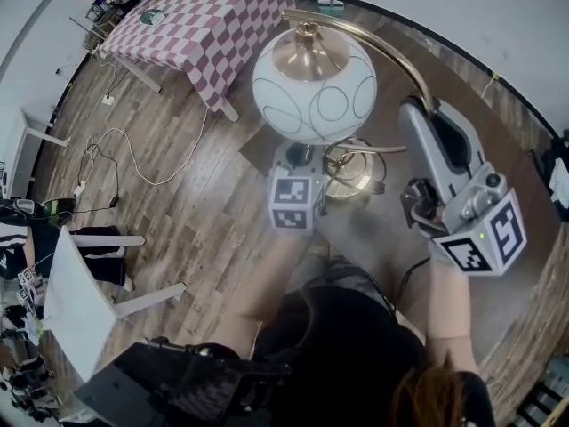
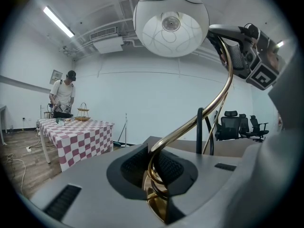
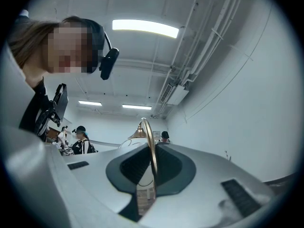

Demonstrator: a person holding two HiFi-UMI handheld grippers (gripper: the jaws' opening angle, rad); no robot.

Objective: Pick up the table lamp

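The table lamp has a white globe shade [image 1: 313,83], a curved brass arm [image 1: 391,50] and a brass ring base [image 1: 356,169]. It hangs above the wooden floor. My left gripper [image 1: 300,157] reaches under the globe and is shut on the lamp's lower brass stem, where the stem coils [image 2: 154,184] between its jaws. My right gripper [image 1: 420,109] is shut on the upper brass arm [image 3: 151,151], beside the globe. In the left gripper view the shade [image 2: 171,20] hangs overhead, and the right gripper [image 2: 247,51] clasps the arm at the upper right.
A table with a pink checkered cloth [image 1: 204,20] stands beyond the lamp, with a person [image 2: 62,96] at it. A white table [image 1: 80,301] is at the lower left, and cables [image 1: 133,158] trail over the floor. Office chairs [image 2: 237,125] stand by the far wall.
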